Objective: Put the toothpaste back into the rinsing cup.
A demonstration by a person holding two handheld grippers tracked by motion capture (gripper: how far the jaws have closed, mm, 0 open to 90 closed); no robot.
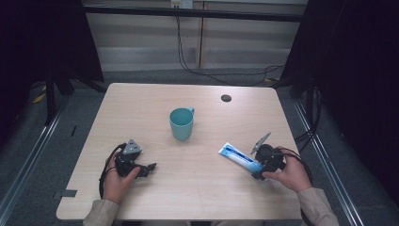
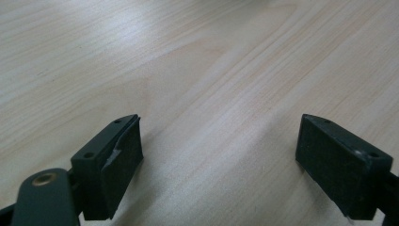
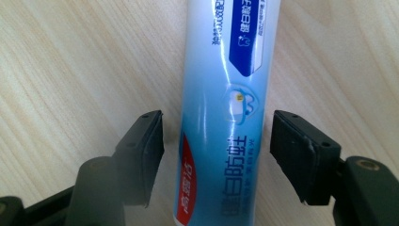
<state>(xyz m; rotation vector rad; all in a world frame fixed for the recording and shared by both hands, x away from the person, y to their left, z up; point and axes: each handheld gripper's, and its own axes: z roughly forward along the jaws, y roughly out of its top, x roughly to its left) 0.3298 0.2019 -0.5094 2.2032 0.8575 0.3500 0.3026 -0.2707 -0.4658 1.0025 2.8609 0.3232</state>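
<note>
A blue and white toothpaste tube (image 1: 239,157) lies flat on the wooden table (image 1: 197,197), right of centre. My right gripper (image 1: 258,168) straddles the tube's near end. In the right gripper view the tube (image 3: 226,108) runs between the two jaws with a small gap on each side, so my right gripper (image 3: 217,153) is open around it. A teal mug (image 1: 181,123) stands upright mid-table, handle toward the far right. My left gripper (image 1: 149,168) rests at the left front, jaws pointing right. Its jaws stand wide apart over bare wood, my left gripper (image 2: 219,165) holding nothing.
A small dark round grommet (image 1: 226,98) sits in the tabletop at the far right. Cables (image 1: 207,70) hang behind the table's far edge. Dark curtains and floor rails flank both sides. Bare wood lies between the mug and the front edge.
</note>
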